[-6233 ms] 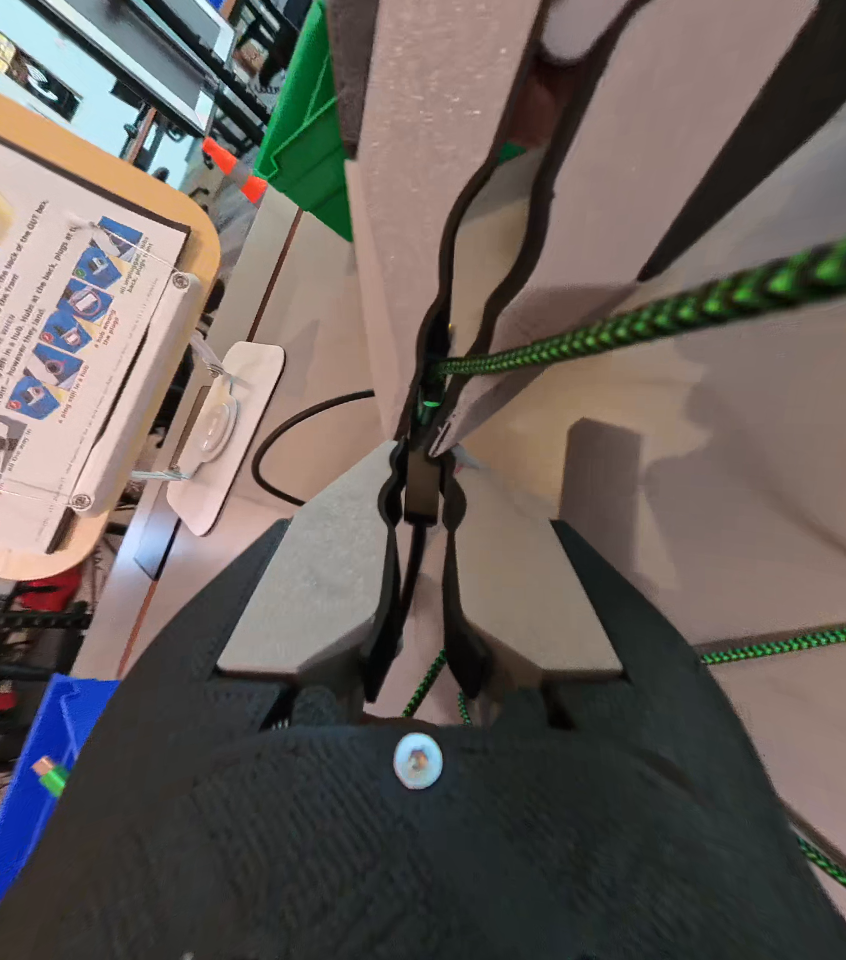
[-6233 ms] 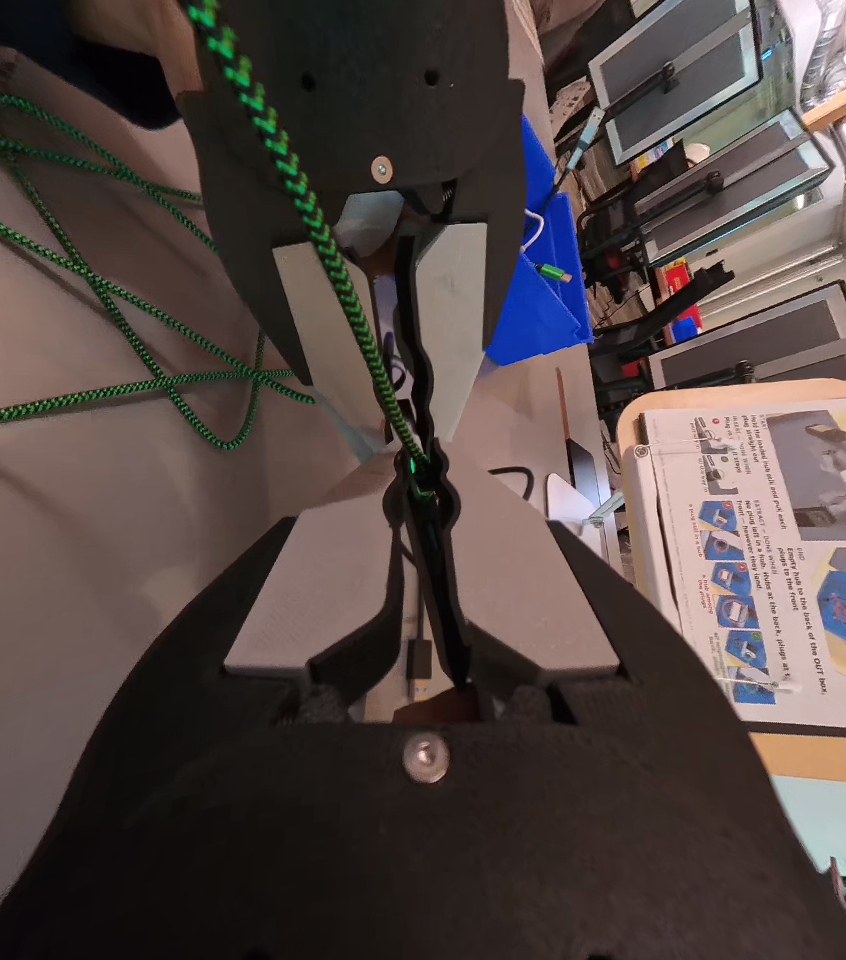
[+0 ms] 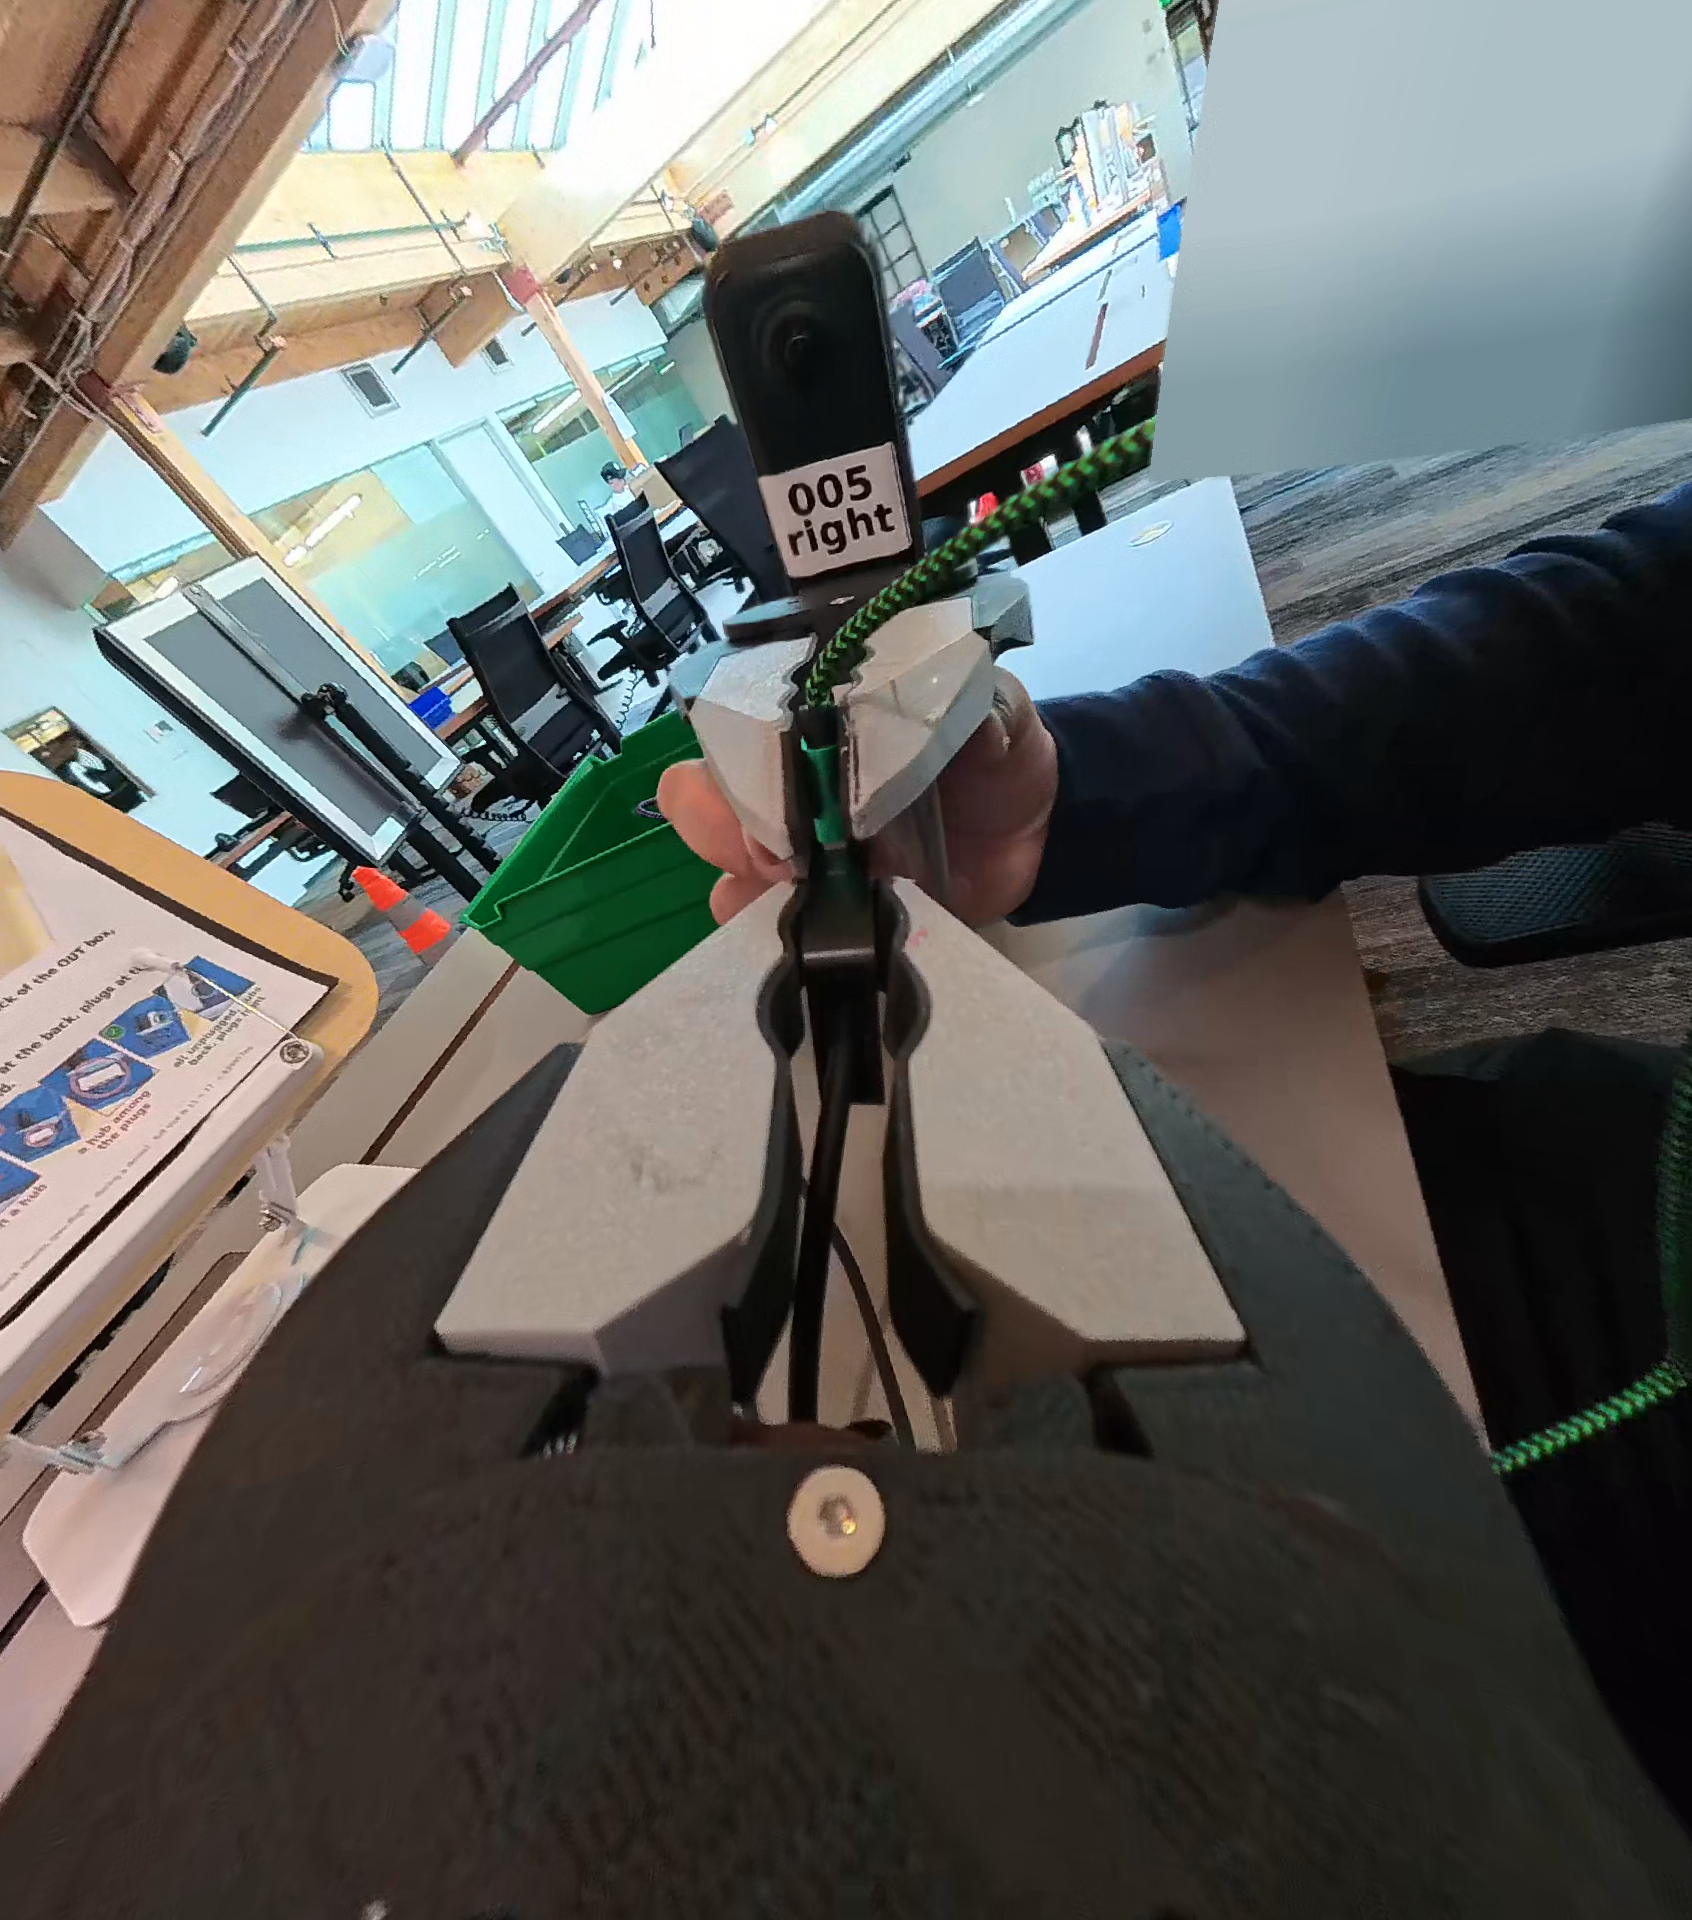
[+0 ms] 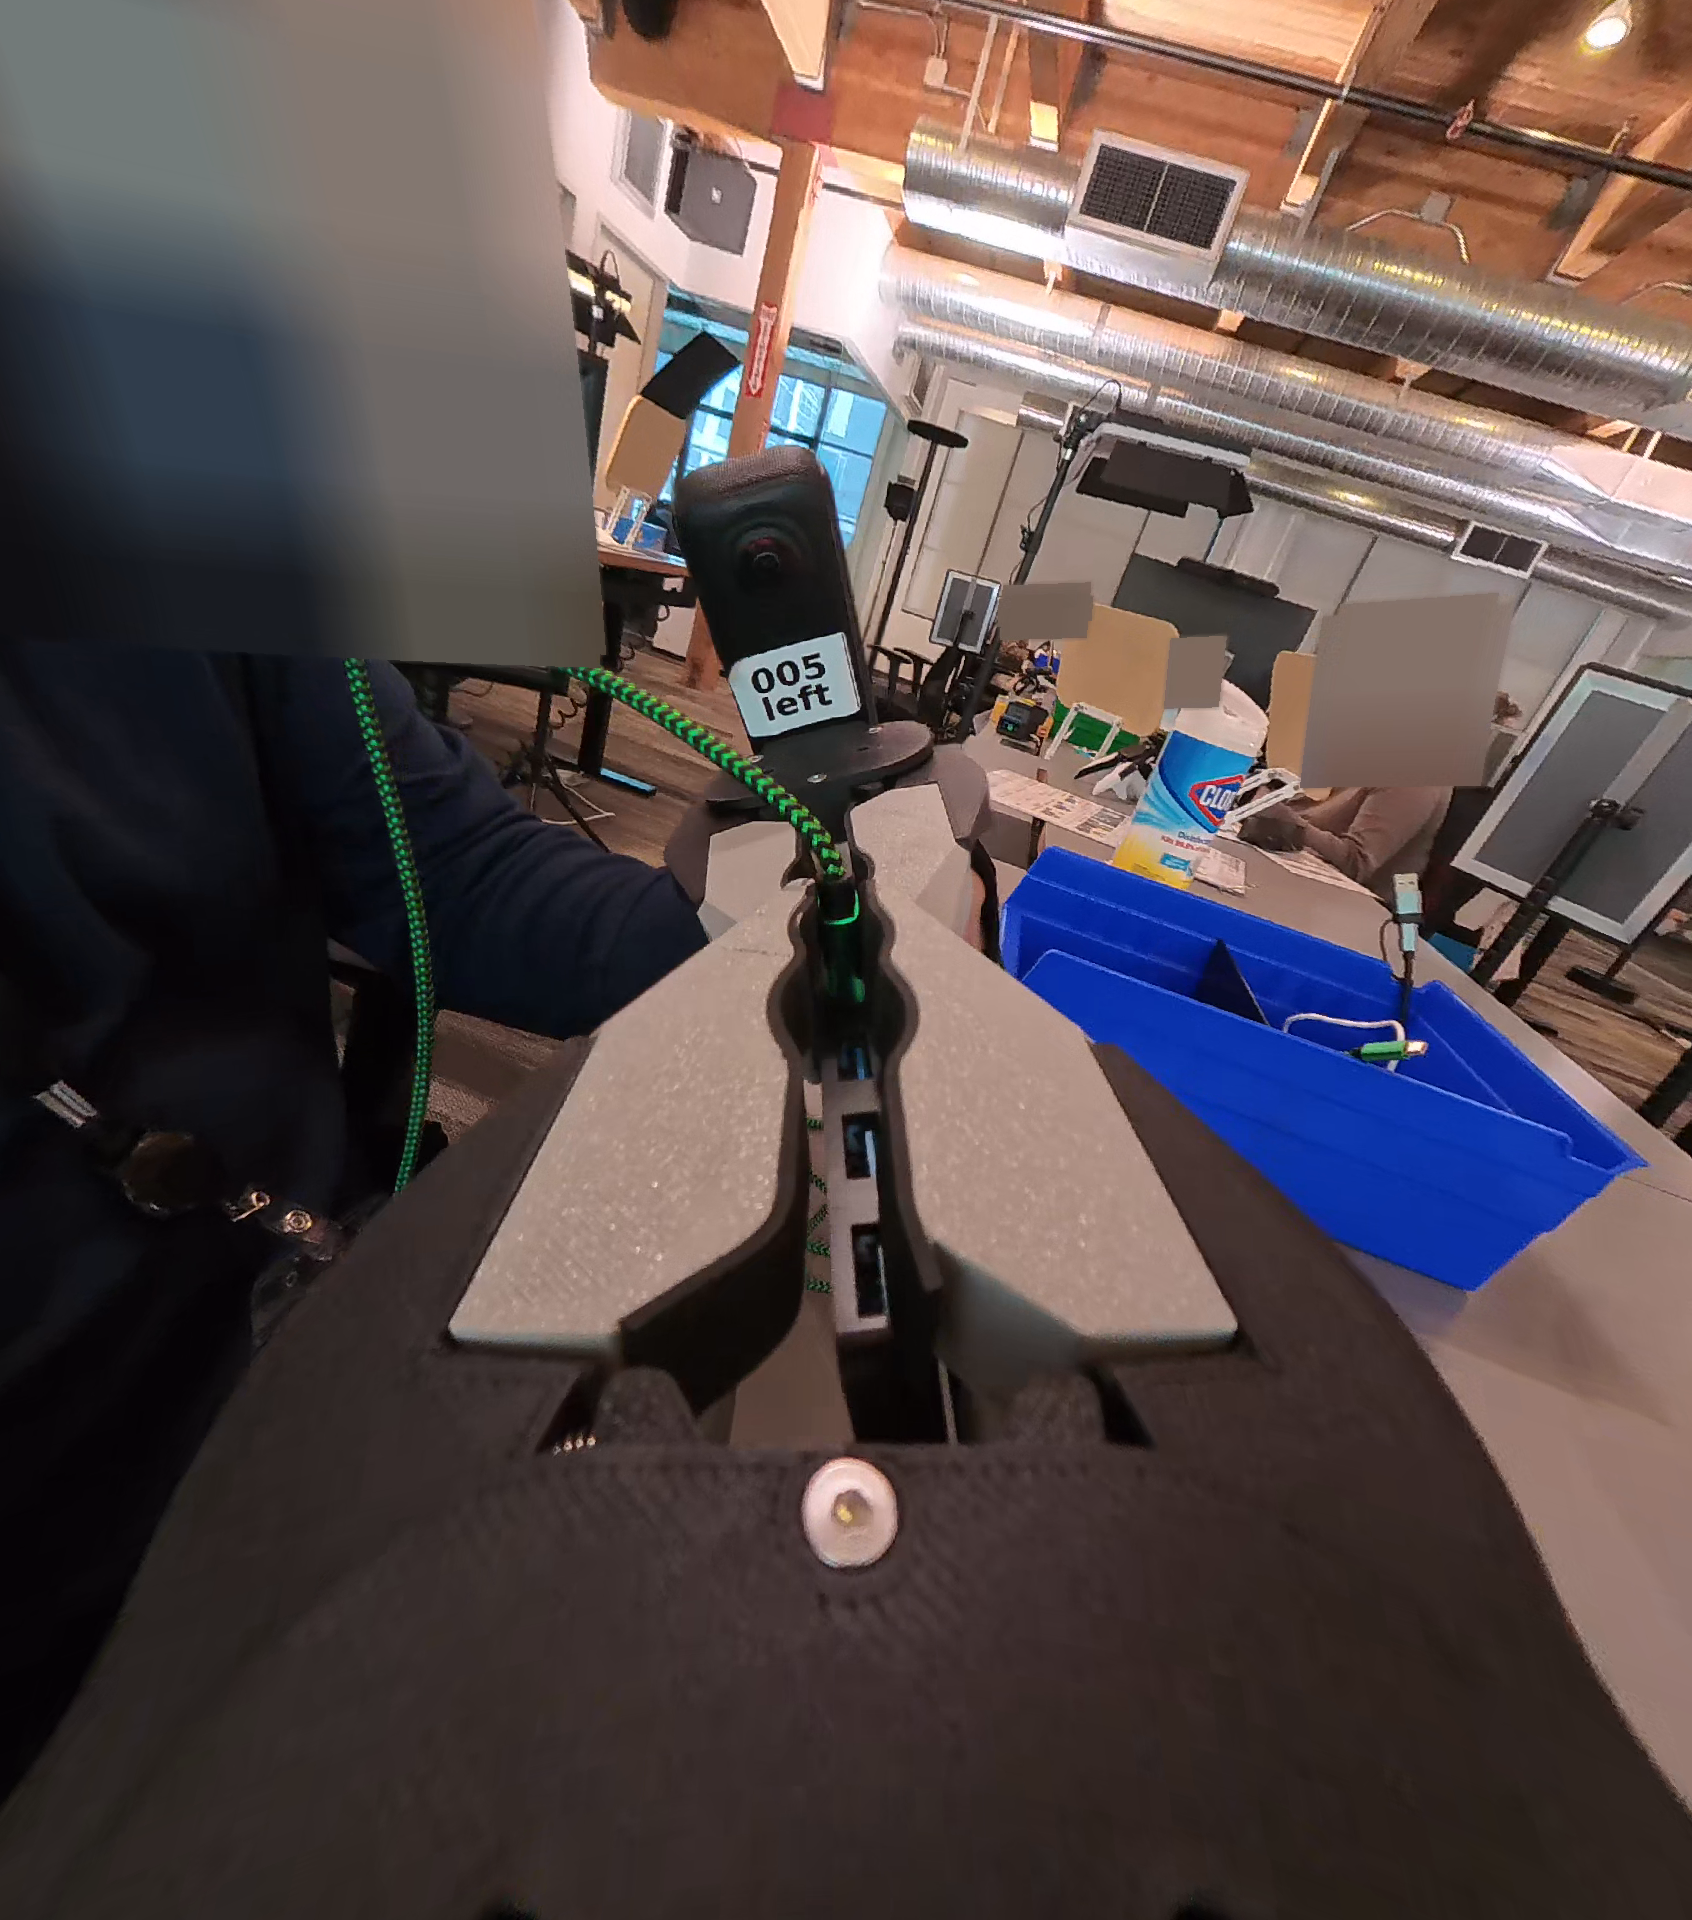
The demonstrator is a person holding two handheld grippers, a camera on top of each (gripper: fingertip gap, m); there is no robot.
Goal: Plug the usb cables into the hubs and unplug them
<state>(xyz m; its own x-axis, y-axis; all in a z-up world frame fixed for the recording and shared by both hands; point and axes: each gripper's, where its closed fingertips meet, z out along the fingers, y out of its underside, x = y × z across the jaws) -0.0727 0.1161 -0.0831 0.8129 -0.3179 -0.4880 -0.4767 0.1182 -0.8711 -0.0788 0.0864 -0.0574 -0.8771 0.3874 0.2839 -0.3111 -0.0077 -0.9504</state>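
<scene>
Two grippers meet tip to tip, raised above the worktop (image 3: 1185, 997). The left gripper (image 3: 837, 940) pinches the black hub (image 3: 834, 951); the right gripper (image 4: 837, 961) pinches the green plug (image 4: 840, 940) of the braided USB cable (image 4: 707, 743), seated at the hub's end port, so this insertion looks done or nearly done. Two free ports show in the right wrist view. Unplugging remains, and more cables wait in the blue bin (image 4: 1341, 1122). Compared with the earlier frames, both grippers now tilt up toward the room instead of down at the worktop.

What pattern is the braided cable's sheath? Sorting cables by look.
Black and green braided weave on the cable, clearest in the right wrist view.
</scene>
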